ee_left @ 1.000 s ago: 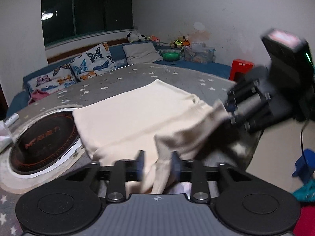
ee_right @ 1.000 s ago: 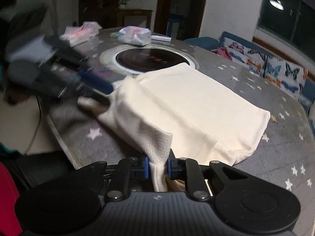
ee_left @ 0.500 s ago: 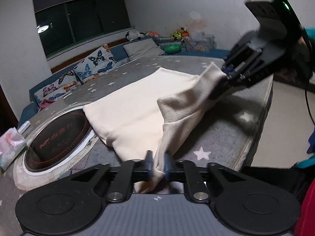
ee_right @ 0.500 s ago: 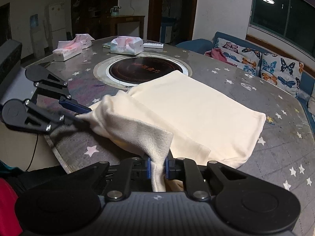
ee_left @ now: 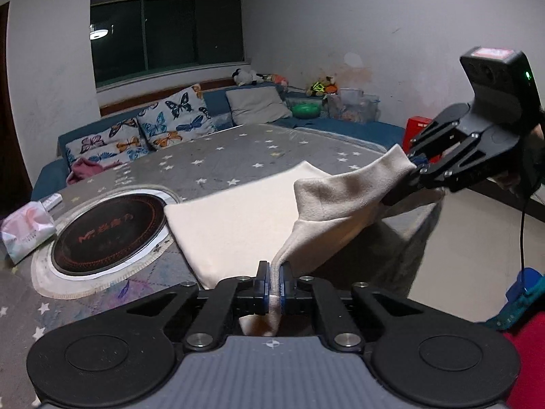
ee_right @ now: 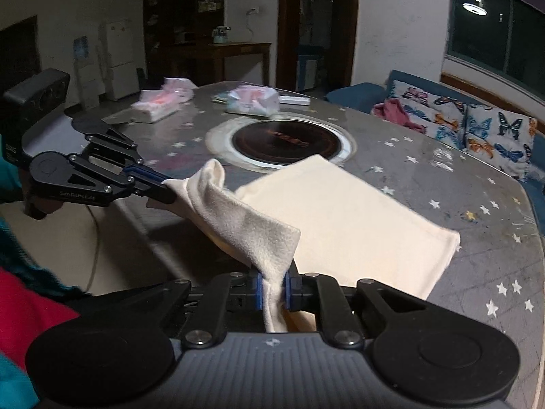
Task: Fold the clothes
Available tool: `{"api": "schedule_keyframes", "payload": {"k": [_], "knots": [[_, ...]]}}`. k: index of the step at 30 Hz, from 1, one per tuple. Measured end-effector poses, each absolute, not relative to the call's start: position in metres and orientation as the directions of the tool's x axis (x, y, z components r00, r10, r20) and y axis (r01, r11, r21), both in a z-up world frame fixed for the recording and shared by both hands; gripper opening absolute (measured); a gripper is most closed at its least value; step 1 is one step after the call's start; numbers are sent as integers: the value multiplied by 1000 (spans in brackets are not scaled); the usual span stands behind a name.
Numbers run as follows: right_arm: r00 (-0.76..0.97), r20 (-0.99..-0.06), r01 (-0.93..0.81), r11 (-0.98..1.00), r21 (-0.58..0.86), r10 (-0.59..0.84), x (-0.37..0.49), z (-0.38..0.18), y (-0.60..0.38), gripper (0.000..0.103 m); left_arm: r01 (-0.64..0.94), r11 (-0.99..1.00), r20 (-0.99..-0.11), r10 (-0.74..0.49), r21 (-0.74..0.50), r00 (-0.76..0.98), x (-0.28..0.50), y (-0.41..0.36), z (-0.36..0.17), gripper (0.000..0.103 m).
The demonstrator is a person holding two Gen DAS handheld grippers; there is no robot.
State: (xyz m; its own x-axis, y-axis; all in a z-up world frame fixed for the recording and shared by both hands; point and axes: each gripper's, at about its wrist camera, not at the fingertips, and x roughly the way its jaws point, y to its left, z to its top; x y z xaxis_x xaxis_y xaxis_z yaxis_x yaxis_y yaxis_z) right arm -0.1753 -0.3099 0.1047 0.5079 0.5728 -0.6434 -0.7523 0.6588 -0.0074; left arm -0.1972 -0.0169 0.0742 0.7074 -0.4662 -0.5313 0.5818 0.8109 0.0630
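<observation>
A: What's changing with the cream fleece garment (ee_left: 238, 218)?

B: Its near edge is rising higher off the grey star-patterned table (ee_left: 238, 156) than a second ago. The left gripper (ee_left: 274, 284) and right gripper (ee_right: 272, 288) are each pinching a corner, jaws closed on cloth.

A: And the rest?

B: Lying flat beside the round black hob (ee_left: 109, 231). They're probably carrying the edge over for a fold.

Dim indoor light; ceiling lamp (ee_right: 474, 7) reflected in dark window (ee_left: 163, 34); fisheye bending and dark corners; tissue packs (ee_right: 160, 104) slightly blurred.
</observation>
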Motion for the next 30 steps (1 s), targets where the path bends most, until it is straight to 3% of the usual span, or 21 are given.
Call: {"api": "schedule_keyframes", "payload": {"k": [6,16,21,30], "knots": [[512,-644,-744,668,-2,568,-174,116,-311,9,570,817,-518,-454,82,725,-183,-21,81,6],[587,-628,-678,734,-36,511,-110,120,-314,8,560,813,-481,-433,156,762,-92,-51,90,5],[610,-636,-635,771,-37,472,-64,114,-318,8,548,815,-508,-397,187,764,-36,-74,77,5],[620,-682,-547,837,-20,389,12,69,-316,9,492,861,-600,-328,129,730,44,-91,27,6]]}}
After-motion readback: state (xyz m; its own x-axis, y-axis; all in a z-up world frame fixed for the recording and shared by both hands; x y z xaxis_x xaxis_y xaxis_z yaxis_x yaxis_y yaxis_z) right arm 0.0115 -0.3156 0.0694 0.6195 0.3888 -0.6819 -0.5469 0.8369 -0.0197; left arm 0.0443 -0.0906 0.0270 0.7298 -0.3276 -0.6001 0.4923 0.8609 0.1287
